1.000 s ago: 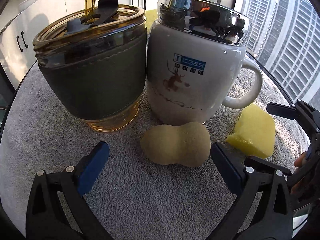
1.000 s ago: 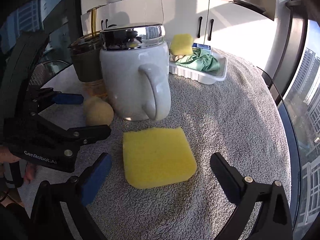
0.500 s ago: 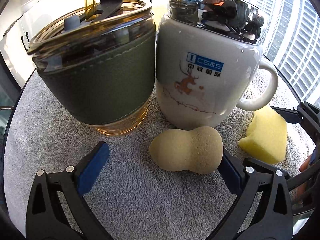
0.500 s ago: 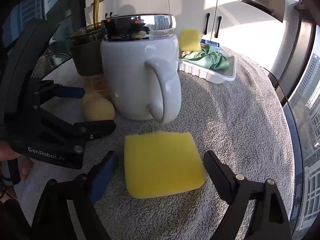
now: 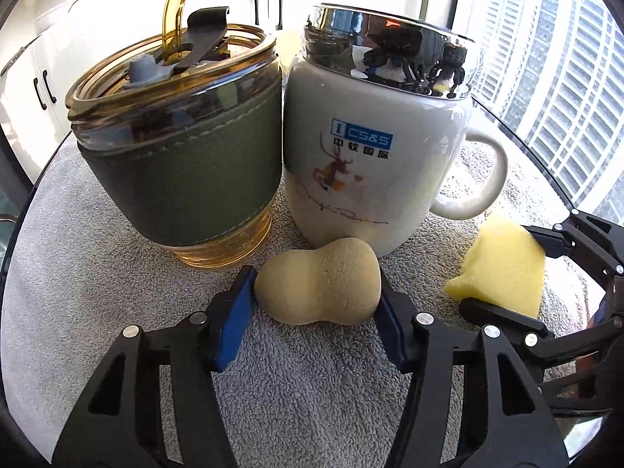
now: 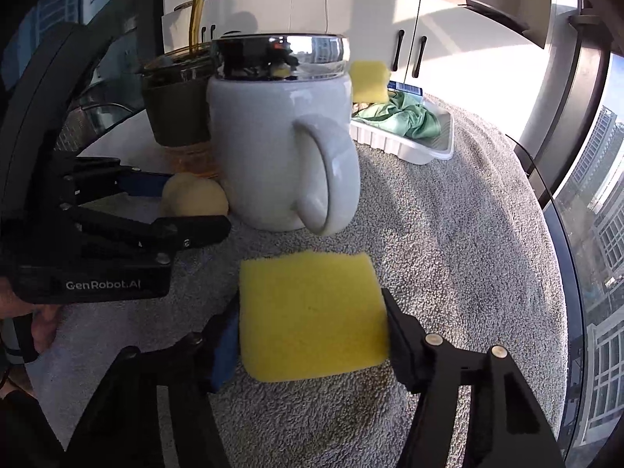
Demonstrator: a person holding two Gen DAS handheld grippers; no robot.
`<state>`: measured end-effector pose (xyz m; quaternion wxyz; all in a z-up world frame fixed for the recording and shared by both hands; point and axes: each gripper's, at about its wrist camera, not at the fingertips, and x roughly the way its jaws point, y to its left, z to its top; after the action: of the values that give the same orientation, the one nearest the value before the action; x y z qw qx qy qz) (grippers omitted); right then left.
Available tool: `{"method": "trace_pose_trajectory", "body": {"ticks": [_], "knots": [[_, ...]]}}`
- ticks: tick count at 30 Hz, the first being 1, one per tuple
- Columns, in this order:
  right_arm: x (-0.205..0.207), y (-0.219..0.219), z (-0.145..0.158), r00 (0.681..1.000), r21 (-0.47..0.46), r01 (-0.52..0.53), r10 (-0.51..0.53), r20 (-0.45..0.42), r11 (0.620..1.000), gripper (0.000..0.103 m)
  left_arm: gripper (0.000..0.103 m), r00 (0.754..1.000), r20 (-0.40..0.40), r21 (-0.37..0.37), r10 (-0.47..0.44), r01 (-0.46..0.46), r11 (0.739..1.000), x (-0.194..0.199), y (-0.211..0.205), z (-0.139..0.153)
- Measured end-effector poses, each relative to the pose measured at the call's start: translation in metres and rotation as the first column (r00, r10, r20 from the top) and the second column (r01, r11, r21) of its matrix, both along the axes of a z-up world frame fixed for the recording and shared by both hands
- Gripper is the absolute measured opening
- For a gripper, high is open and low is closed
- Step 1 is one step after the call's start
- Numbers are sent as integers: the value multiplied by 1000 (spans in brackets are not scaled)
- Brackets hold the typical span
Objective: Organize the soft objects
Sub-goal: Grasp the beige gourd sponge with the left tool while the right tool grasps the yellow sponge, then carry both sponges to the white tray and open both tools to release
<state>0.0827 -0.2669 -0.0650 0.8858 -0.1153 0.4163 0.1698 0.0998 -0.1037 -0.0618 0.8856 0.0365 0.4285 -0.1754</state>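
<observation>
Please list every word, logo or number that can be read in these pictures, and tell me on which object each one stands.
"CS&S", white on a blue label, on the white mug.
"中软国际", under that label on the same mug.
"GenRobot.AI", on the body of the left gripper.
Thin cursive line under the deer drawing on the mug: cannot be read.
Blue label on the white tray: too small to read.

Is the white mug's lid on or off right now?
On. The shiny metal lid sits level over the mouth of the white mug, with no gap showing in either wrist view. Whether anything is inside cannot be told.
</observation>
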Motion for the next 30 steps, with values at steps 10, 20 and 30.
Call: {"method": "trace_pose_trajectory", "body": {"ticks": [10, 20, 30], "knots": [[-21, 4, 18, 998, 15, 42, -42, 38, 999, 65, 50, 999, 28, -50, 17, -15, 999, -41, 33, 28], [-39, 7, 42, 996, 45, 72, -74, 51, 996, 65, 50, 996, 75, -104, 46, -38, 994, -75, 86, 75], [-47, 7, 98, 990, 88, 81, -90, 109, 993, 65, 50, 982, 183, -127, 42, -18, 992, -69, 95, 125]]}}
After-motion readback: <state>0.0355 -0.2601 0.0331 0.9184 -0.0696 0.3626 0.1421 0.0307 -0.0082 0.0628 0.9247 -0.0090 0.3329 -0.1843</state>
